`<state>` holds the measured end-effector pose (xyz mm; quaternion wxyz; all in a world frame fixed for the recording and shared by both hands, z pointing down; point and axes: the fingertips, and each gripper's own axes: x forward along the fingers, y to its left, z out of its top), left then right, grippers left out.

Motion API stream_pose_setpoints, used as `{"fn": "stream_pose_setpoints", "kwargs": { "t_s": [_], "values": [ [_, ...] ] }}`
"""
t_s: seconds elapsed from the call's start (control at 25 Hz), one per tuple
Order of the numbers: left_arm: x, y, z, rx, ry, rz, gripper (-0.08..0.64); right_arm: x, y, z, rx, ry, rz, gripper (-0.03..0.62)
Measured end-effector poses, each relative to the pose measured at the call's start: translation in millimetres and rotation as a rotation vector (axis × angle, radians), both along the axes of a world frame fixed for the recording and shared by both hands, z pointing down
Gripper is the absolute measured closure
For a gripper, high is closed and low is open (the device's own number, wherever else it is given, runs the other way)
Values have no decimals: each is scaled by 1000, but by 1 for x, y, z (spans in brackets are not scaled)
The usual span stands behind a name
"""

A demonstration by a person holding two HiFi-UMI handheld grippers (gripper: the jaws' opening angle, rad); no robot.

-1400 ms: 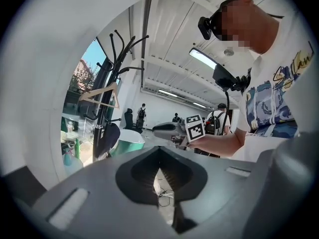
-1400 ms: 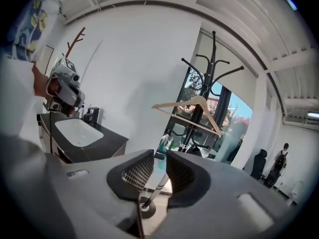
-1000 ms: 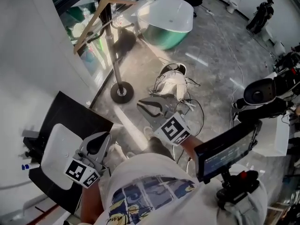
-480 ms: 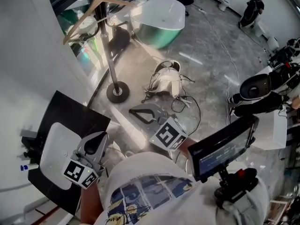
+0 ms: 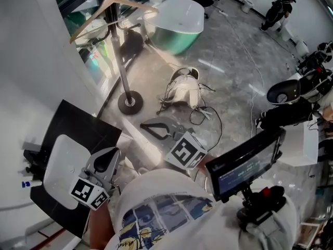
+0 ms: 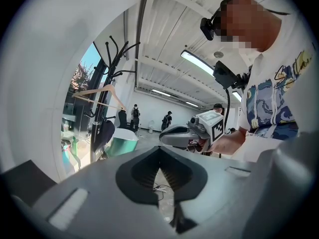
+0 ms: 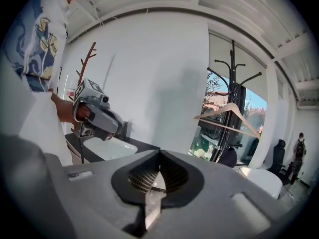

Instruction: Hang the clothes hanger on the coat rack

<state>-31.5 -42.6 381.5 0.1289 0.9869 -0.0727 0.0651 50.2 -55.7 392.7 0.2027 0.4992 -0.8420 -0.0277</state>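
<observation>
A wooden clothes hanger hangs near the top of the black coat rack, at the upper left of the head view. Its pole stands on a round base on the grey floor. Both gripper views show the same hanger hanging on the rack, some way ahead of the jaws. My right gripper is shut with nothing in it, low in front of me and well short of the rack. My left gripper is also shut and empty, over the black counter.
A green and white bathtub stands behind the rack. White shoes and cables lie on the floor. At my left is a black counter with a white basin. A screen on a mount is at my right. People stand far off.
The right gripper has drawn back from the rack toward me and its jaws have closed. The hanger stays on the rack. The left gripper has barely shifted.
</observation>
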Motion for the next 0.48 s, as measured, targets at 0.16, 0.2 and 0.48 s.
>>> {"fn": "stream_pose_setpoints", "kwargs": {
  "t_s": [0.16, 0.2, 0.48],
  "values": [
    [-2, 3, 3, -2, -2, -4, 558, -5, 3, -2, 11, -5, -16, 591],
    [-2, 4, 4, -3, -3, -5, 558, -5, 3, -2, 12, -5, -18, 591],
    [4, 7, 8, -5, -10, -3, 558, 2, 6, 4, -8, -3, -11, 592]
  ]
}}
